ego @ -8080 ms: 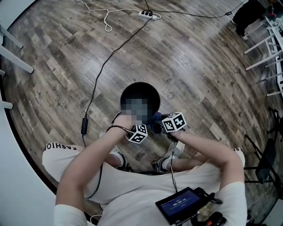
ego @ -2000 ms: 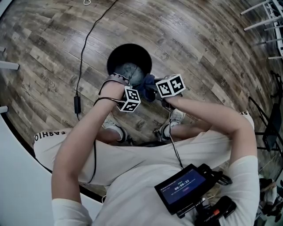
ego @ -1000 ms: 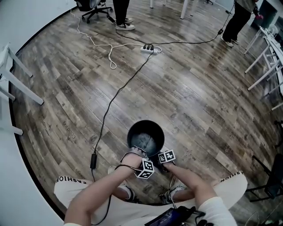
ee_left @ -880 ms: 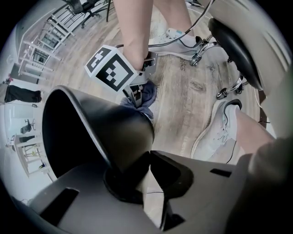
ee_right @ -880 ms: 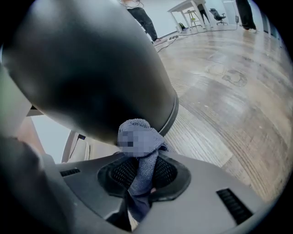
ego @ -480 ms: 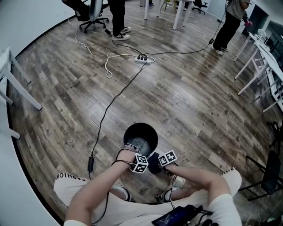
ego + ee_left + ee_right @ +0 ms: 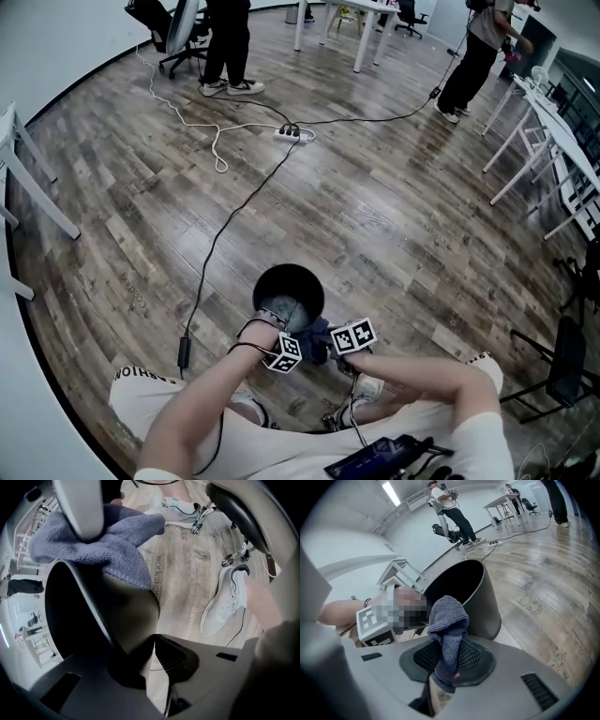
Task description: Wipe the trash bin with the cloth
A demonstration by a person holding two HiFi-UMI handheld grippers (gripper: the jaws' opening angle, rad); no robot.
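Jaws L: left gripper (image 7: 152,656) nearly closed, has just been closing. It pinches the near rim of the trash bin (image 7: 126,616), w/ one jaw inside and one outside.
Jaws R: right gripper (image 7: 446,667) clamped on cloth (image 7: 449,620). The blue terry bunch sticks up past the jaws.
Bin: black, round, upright on wood floor (image 7: 375,216), just ahead of person's shoes (image 7: 225,602).
Cloth pos: outside bin, up by near rim, beside L gripper. Can't tell if it touches the rim.
Bkgd: cable (image 7: 225,234) runs to power strip (image 7: 288,133). People stand at far side.

open floor (image 7: 394,216) beyond bin (image 7: 289,286); cable (image 7: 234,220) crosses left
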